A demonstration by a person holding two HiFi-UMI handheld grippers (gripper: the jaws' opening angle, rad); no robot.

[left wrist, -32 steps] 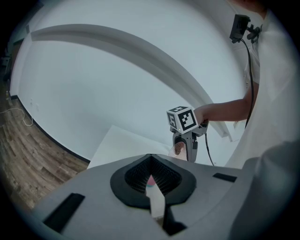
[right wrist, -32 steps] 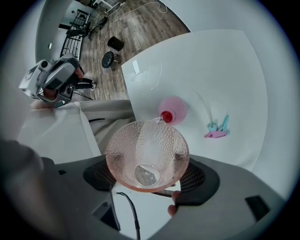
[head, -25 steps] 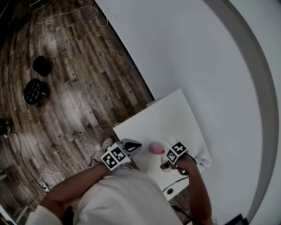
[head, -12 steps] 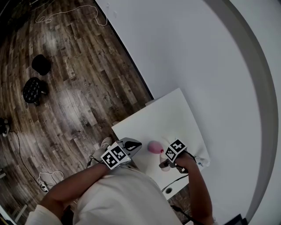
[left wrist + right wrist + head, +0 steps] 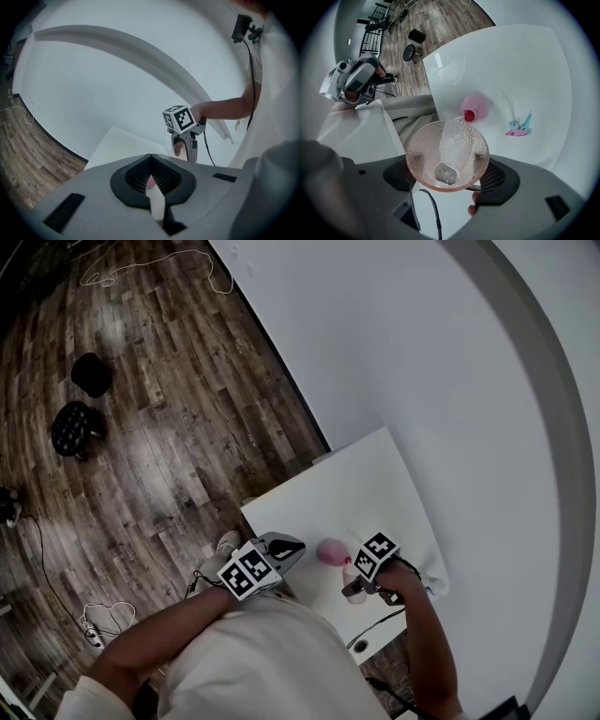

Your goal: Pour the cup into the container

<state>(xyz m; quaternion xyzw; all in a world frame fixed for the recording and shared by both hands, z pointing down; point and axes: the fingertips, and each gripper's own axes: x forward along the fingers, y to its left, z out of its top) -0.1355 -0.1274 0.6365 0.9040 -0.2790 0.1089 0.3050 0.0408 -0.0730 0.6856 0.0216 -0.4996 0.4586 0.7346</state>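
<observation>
A pink dimpled cup (image 5: 447, 157) is tilted forward, with my right gripper (image 5: 449, 165) shut on it. Its lip hangs right over the red mouth of a pink round container (image 5: 478, 104) on the white table (image 5: 525, 65). A thin clear trickle seems to run from the lip into that mouth. In the head view the container (image 5: 330, 551) sits near the table's front, between my right gripper (image 5: 354, 585) and my left gripper (image 5: 284, 548). The left gripper (image 5: 152, 180) is shut on nothing and is held still off the table's front left edge. It faces the right gripper (image 5: 183, 143) and cup (image 5: 178, 149).
A small pink and teal clip (image 5: 519, 127) lies on the table right of the container. A cable (image 5: 375, 632) hangs off the table's near edge. Two black stools (image 5: 77, 430) and loose cords (image 5: 103, 620) are on the wooden floor to the left. A white wall stands behind.
</observation>
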